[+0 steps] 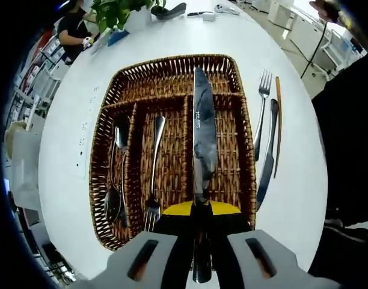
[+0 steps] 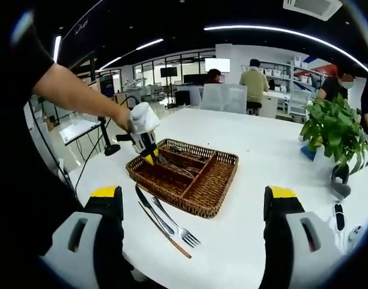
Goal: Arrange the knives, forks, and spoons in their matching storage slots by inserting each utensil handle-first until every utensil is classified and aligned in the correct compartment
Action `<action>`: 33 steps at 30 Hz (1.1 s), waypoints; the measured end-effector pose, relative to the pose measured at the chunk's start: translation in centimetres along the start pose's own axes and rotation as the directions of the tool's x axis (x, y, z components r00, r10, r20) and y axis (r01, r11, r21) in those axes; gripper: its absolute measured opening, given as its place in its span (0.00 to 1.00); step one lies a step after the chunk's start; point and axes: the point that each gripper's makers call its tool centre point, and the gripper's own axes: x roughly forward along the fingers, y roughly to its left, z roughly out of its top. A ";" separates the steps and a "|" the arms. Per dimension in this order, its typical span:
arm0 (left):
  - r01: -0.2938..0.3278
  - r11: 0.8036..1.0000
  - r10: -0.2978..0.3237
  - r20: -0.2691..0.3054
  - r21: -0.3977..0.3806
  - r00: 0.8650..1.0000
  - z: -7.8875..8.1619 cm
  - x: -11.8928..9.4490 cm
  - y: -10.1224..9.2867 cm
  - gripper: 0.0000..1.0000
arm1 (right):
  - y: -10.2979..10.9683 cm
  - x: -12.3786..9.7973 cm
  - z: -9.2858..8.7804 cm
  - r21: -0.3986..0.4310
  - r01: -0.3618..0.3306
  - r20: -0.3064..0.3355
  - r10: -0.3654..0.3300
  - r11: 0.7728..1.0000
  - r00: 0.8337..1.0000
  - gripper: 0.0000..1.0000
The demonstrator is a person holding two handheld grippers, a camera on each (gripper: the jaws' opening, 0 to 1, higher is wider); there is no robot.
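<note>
Over the wicker tray, left gripper fingers clamp a knife; right gripper fingers spread wide.

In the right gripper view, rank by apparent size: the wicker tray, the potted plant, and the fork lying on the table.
1. wicker tray, the largest.
2. potted plant, clearly smaller than the tray, though it stands farther back, so its true size is unsure.
3. fork, the smallest, a thin sliver beside the tray.

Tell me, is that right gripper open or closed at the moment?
Open. In the right gripper view the right gripper has its jaws standing far apart with nothing between them, the white table and wicker tray showing through the gap.
</note>
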 end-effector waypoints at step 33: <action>0.005 0.997 -0.011 -0.088 -0.077 0.996 -1.7 5.0 -1.2 0.07 | 1.6 1.3 0.6 0.017 -0.055 -0.009 0.055 0.998 0.998 1.00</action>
